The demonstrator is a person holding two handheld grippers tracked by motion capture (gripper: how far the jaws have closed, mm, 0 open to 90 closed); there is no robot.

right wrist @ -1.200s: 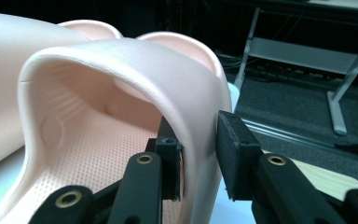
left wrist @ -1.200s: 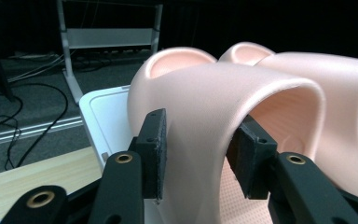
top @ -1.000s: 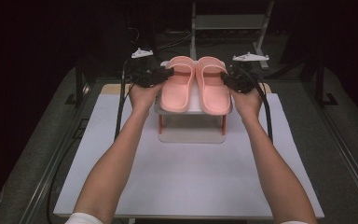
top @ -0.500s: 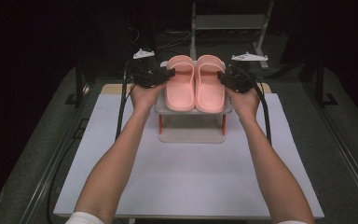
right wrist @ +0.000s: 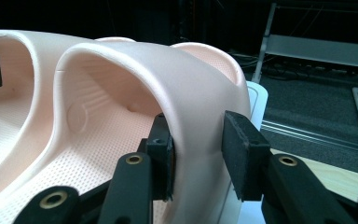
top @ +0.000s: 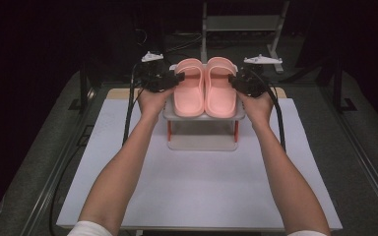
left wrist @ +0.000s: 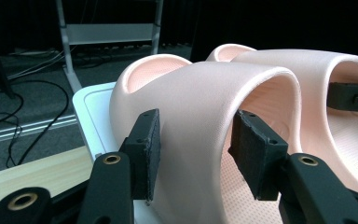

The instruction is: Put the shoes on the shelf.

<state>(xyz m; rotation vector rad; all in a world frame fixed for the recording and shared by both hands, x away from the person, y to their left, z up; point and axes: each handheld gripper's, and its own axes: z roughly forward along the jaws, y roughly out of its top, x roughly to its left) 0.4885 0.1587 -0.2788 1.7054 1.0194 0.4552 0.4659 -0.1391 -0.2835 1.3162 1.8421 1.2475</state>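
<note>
Where sandals [top: 205, 88] sit, both hands [top: 153, 101] outstretched.

In the left gripper view, the left gripper [left wrist: 196, 149] straddles the strap wall of the left slipper [left wrist: 205, 116], and the picture's lower edge cuts off the jaw bases and the sole below them. One pad [left wrist: 256, 156] sits apart from the strap; whether the other touches it cannot be told. Beyond the strap, the right edge crops the right slipper [left wrist: 317, 70] (toe and heel both lost).

In the right gripper view, the right gripper [right wrist: 198, 156] straddles that slipper's outer wall, with the inner pad [right wrist: 161, 158] partly hidden behind it.

From the high view, both sets of jaw tips are too small to read against the slippers, and the rack [top: 204, 118] hides its lower shelf's back.
</note>
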